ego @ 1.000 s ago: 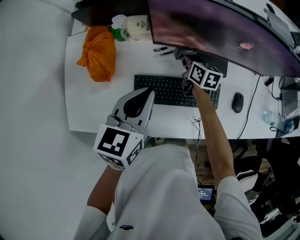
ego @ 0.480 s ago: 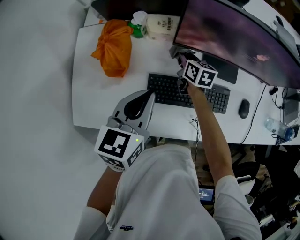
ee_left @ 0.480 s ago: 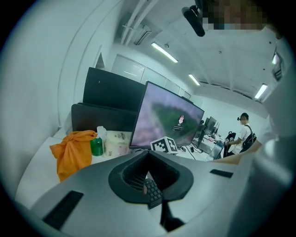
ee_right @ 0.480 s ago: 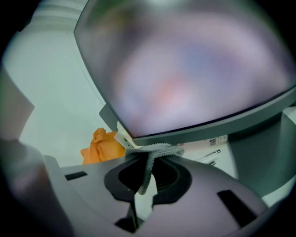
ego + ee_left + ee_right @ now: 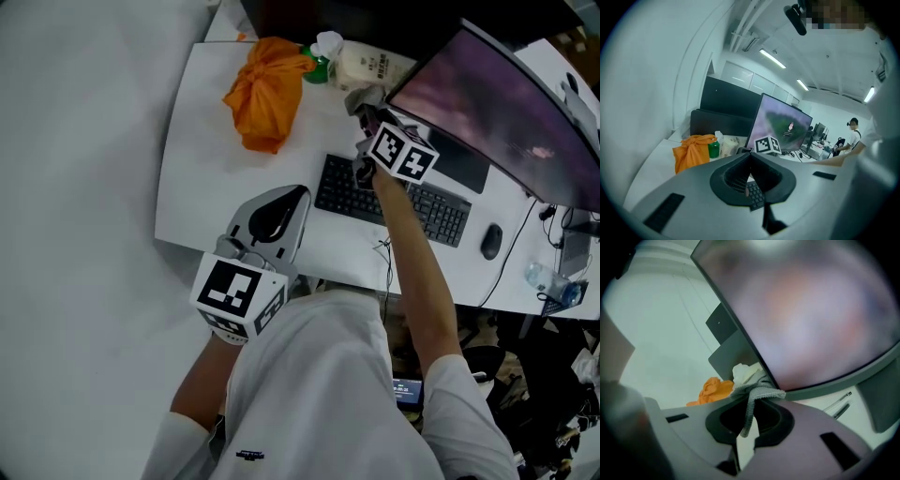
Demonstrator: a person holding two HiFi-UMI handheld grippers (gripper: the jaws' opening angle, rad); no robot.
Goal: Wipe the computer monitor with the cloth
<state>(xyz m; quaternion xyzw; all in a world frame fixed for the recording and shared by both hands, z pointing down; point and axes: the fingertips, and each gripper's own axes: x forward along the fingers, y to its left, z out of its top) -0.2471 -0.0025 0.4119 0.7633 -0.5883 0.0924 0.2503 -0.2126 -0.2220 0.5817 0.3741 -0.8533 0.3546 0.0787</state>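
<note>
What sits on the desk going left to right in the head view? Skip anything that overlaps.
orange bag → green bottle → white pack → mouse → water bottle. The keyboard, monitor and right claw overlap these, so they are left out.

Before you is a white desk. On it lie 1 orange bundle at the far left, 1 green bottle and 1 white packet just beside it, then the monitor, 1 black keyboard and 1 mouse.
</note>
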